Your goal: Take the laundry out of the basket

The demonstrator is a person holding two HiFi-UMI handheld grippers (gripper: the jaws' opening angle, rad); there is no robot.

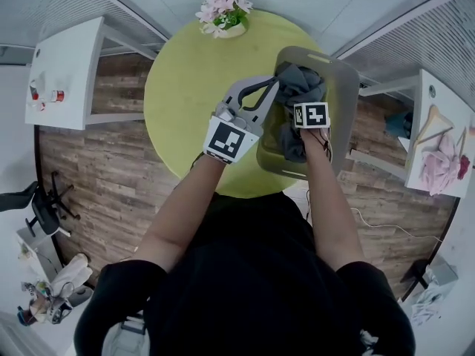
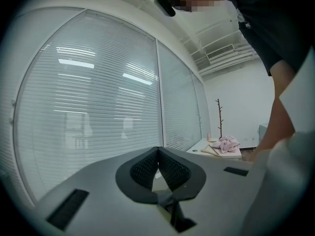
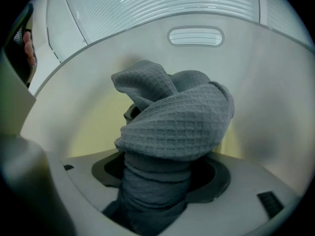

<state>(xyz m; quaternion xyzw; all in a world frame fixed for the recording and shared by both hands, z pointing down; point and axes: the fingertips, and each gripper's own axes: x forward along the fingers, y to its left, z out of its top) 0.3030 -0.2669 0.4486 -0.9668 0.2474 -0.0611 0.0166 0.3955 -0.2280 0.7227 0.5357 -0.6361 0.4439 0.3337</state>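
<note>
The right tongs [image 3: 157,178] are clamped on a grey waffle cloth [image 3: 172,127]. The cloth bunches up past them inside the basket [image 1: 346,87], which stands right of centre in the head view on the round table [image 1: 185,87]. The left tongs [image 2: 158,151] are pressed together on nothing, just beside the basket's left rim; I cannot tell whether they touch it.

The step in hand looks like lifting the cloth out. To do it well, pull straight up until the hanging tail, low in the basket in the head view, clears the rim. Otherwise it may snag and drag the basket, which looks light. Resting the left tongs on the rim would likely steady it. Then carry the cloth left over bare table before letting go.
</note>
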